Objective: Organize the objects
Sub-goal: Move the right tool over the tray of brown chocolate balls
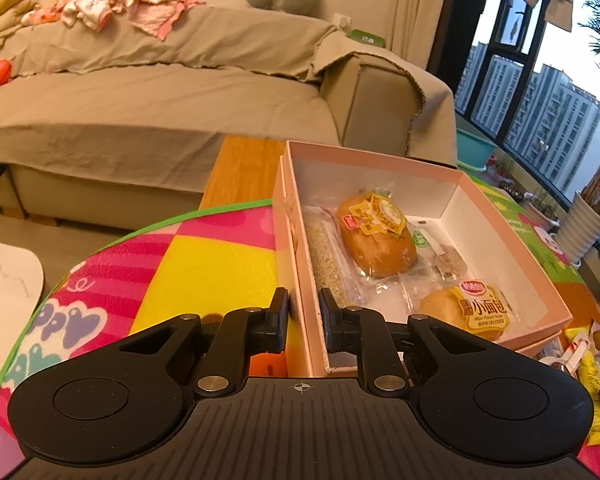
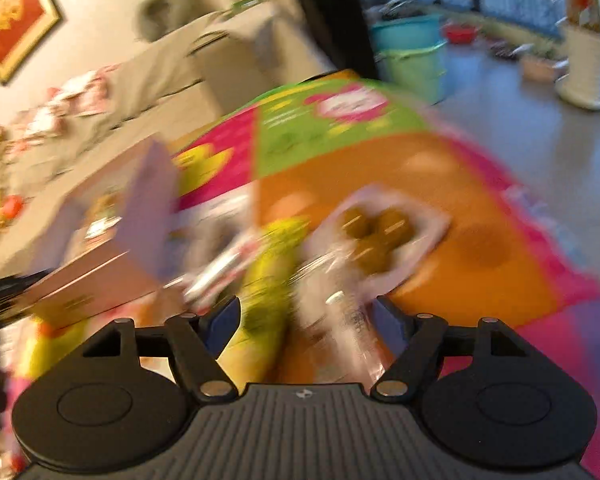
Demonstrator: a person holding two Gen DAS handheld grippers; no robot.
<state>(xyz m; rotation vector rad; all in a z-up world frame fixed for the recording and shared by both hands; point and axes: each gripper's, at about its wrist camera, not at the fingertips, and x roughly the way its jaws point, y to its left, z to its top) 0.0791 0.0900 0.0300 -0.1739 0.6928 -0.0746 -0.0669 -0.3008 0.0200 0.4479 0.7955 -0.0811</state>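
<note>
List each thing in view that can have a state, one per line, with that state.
pink box: lid off, its near wall clamped, snacks inside.
left gripper: shut on the box wall, one of its fingers inside, one outside.
right gripper: open, over loose packets on the mat; too blurred to see any contact.
bread packets: sealed, lying in the box.
packet of brown balls: on the mat, outside the box.
</note>
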